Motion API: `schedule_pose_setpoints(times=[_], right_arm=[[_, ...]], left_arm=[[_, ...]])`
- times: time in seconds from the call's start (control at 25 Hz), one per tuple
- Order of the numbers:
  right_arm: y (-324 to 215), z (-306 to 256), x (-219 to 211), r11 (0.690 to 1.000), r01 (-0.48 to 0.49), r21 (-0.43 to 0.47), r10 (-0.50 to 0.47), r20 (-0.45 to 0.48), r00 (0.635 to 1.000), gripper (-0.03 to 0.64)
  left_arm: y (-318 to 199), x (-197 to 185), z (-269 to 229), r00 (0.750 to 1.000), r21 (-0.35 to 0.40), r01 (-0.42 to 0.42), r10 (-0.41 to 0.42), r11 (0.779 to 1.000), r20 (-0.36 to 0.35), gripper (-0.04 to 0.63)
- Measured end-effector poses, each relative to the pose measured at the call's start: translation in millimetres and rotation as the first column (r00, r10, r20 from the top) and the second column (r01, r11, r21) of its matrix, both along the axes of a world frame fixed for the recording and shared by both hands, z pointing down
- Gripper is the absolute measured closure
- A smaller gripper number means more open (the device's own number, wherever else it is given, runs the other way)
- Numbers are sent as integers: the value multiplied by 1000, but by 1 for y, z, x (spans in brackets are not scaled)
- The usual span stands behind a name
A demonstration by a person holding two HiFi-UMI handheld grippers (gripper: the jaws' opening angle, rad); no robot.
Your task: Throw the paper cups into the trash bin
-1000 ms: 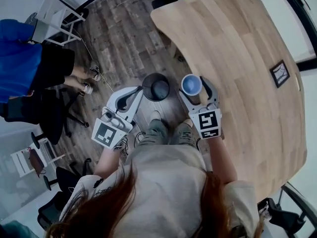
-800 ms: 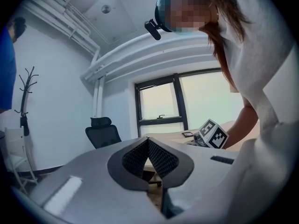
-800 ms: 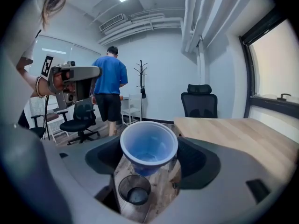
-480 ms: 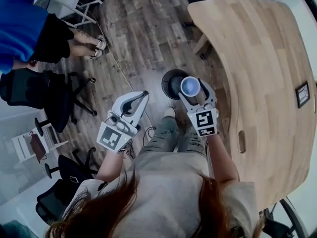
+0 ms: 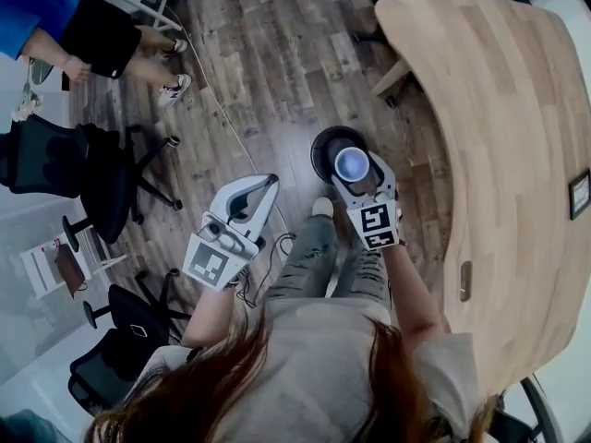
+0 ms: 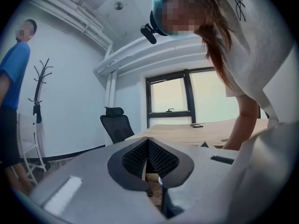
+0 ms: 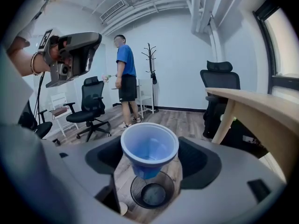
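Note:
A blue paper cup (image 5: 352, 163) stands upright between the jaws of my right gripper (image 5: 356, 168), which is shut on its lower wall. The cup overlaps the near right rim of a round black wire trash bin (image 5: 325, 144) on the wooden floor. In the right gripper view the empty cup (image 7: 149, 146) hangs directly above the bin (image 7: 152, 191), with my right gripper (image 7: 149, 162) closed round it. My left gripper (image 5: 269, 182) is held to the left of the bin, shut and empty. In its own view my left gripper (image 6: 147, 158) points upward into the room with its pads together.
A curved wooden table (image 5: 499, 109) runs along the right, close to the bin. Black office chairs (image 5: 55, 155) stand at the left. A person in a blue top (image 7: 125, 73) stands by a chair (image 7: 93, 107) and a coat rack (image 7: 152, 71). A thin cable (image 5: 222, 109) crosses the floor.
My right gripper has carried the cup leftward from beside the bin to over it. The left gripper has kept its place beside me. The person in blue has moved farther off.

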State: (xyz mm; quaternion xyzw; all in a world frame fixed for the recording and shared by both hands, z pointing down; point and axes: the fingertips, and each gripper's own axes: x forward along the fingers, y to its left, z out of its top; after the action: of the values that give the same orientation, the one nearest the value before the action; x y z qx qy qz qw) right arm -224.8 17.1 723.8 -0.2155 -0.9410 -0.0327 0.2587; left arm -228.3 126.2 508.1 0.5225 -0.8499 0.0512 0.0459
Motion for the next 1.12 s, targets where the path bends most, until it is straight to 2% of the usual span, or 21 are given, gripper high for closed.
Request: schedule_pose_setpoints(times=[0.28,0.48,0.76,0.96,1.12], right_arm=[[13,46,-8,1000,-4,-7,4,-60,998,272],[21,40,-6,1000,-15,-24,13,-46,999,272],[24,-35,-14,996,-32,-82,38,71,997,273],[25,-102,-14,993,-28,-113,47,174,984,273],[27,-151,-8,991,-18,-136,48,223,974,275]], left_arm=[[9,-6,17,1000,-16,14,-15,1000,-16,592],[14,-5,27,999,-17,17,-18,1000,-29,592],[10,-8,17,1000,-7,-8,8,1000,-23,592],[7,-9,5,999,13,-16,17,1000,-27,592],[3,-7,-7,999,20,-31,32,999,-25,593]])
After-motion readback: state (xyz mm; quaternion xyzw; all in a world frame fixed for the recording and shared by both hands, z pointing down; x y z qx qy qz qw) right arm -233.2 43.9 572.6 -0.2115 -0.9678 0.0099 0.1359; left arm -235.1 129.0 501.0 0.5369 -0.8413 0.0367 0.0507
